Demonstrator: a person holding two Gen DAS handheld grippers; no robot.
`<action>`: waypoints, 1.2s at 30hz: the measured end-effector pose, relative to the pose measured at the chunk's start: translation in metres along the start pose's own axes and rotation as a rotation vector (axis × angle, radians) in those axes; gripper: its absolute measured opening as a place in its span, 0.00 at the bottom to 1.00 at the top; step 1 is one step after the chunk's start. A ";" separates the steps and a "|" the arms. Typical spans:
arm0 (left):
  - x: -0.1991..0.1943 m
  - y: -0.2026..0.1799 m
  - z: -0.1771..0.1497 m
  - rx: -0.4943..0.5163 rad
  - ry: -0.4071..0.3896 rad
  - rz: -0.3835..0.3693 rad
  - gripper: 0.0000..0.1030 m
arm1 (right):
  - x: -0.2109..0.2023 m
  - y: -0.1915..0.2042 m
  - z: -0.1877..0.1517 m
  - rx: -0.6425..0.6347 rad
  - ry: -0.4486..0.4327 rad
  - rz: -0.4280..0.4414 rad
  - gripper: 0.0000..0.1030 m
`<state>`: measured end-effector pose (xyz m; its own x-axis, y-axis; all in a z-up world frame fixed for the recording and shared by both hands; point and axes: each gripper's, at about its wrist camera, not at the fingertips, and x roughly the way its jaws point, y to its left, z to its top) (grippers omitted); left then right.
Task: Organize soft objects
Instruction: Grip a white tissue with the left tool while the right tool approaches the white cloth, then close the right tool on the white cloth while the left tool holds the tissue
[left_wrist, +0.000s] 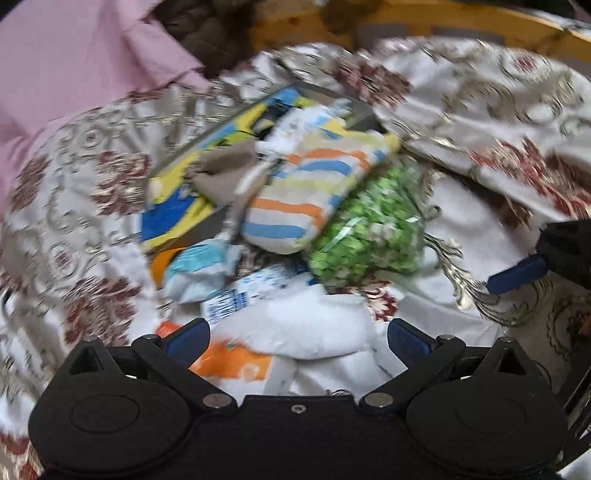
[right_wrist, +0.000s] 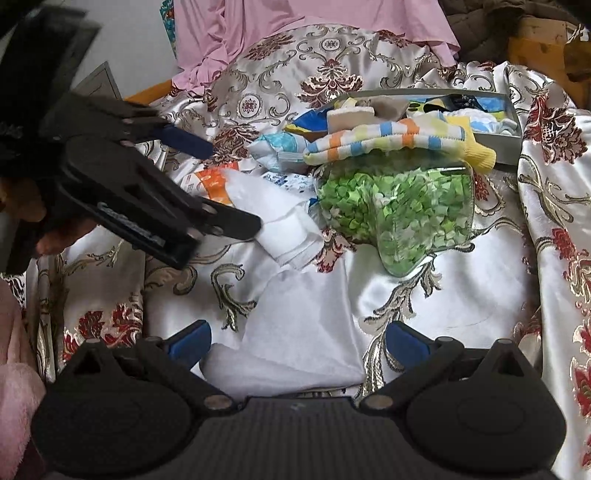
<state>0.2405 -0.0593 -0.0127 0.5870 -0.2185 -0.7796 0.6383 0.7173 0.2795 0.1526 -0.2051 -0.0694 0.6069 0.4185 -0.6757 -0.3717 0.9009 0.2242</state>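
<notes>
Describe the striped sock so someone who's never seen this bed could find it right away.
On the floral satin bedspread sits a shallow grey box. The striped sock drapes over its front edge, above the clear bag of green bits. Only it has orange, blue and yellow bands with a yellow toe.

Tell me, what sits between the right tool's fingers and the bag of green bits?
Only bedspread and a flat white cloth before the green bag, seen in the right wrist view.

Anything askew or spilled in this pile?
Yes. The striped sock hangs over the shallow box edge, half out, resting on the clear bag of green bits. The bag looks intact, nothing spilled. Left gripper and right gripper are open, empty.
</notes>
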 end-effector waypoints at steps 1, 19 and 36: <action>0.006 -0.004 0.001 0.028 0.014 -0.011 0.99 | 0.000 0.000 0.000 0.000 0.002 -0.004 1.00; 0.061 -0.015 0.007 0.180 0.177 0.002 0.73 | 0.020 -0.001 -0.008 0.020 0.047 -0.032 0.99; 0.046 -0.025 -0.009 0.110 0.166 -0.033 0.19 | 0.020 0.004 -0.009 -0.012 0.053 -0.065 0.79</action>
<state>0.2468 -0.0808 -0.0604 0.4809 -0.1222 -0.8682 0.7115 0.6331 0.3050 0.1573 -0.1937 -0.0883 0.5916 0.3526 -0.7250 -0.3413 0.9243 0.1710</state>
